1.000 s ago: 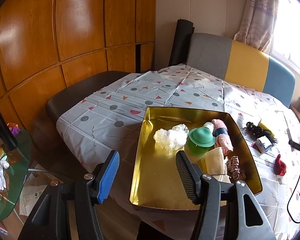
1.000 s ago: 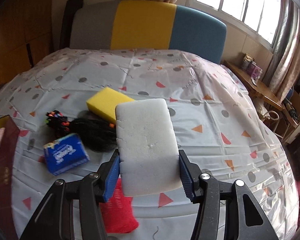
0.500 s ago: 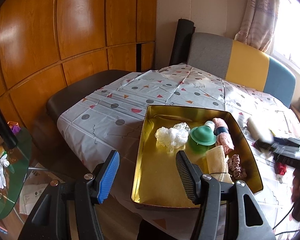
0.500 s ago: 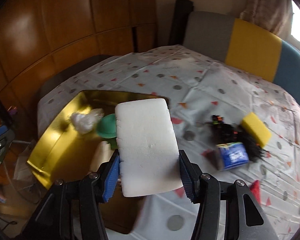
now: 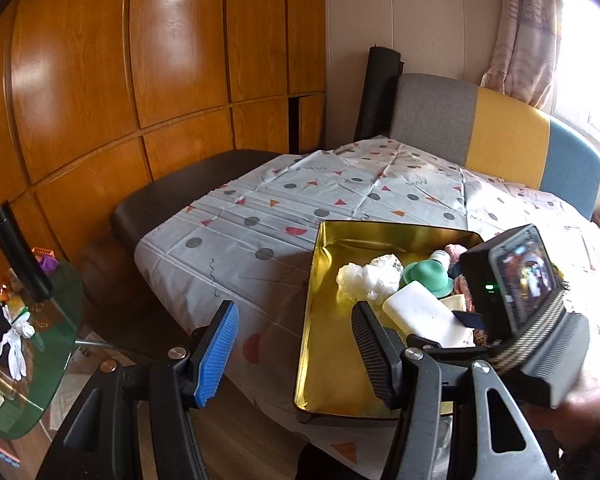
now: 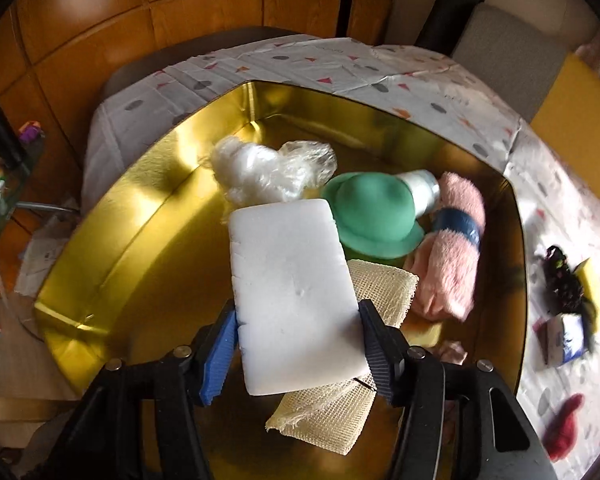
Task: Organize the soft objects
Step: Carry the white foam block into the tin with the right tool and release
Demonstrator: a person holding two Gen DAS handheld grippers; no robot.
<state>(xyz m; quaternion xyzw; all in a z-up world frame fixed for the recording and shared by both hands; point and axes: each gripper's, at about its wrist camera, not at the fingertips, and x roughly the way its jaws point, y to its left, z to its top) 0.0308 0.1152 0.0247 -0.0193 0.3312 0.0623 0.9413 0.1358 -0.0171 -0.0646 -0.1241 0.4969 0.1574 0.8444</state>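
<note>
Right gripper point(image 6: 298, 350) over gold tray point(image 6: 112, 248), white sponge point(image 6: 296, 300) between jaws, which have just been widening; pads at sponge's sides, grip not clear. Sponge above mesh cloth point(image 6: 340, 412) inside tray, beside green hat point(image 6: 374, 216). Left gripper point(image 5: 294, 354) open, empty, at tray's near-left edge.

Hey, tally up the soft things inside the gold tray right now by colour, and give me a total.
White: 2, the sponge block and the plastic wad
Green: 1, the hat
Pink: 1, the rolled towel
Cream: 1, the mesh cloth
Total: 5 in the tray
</note>
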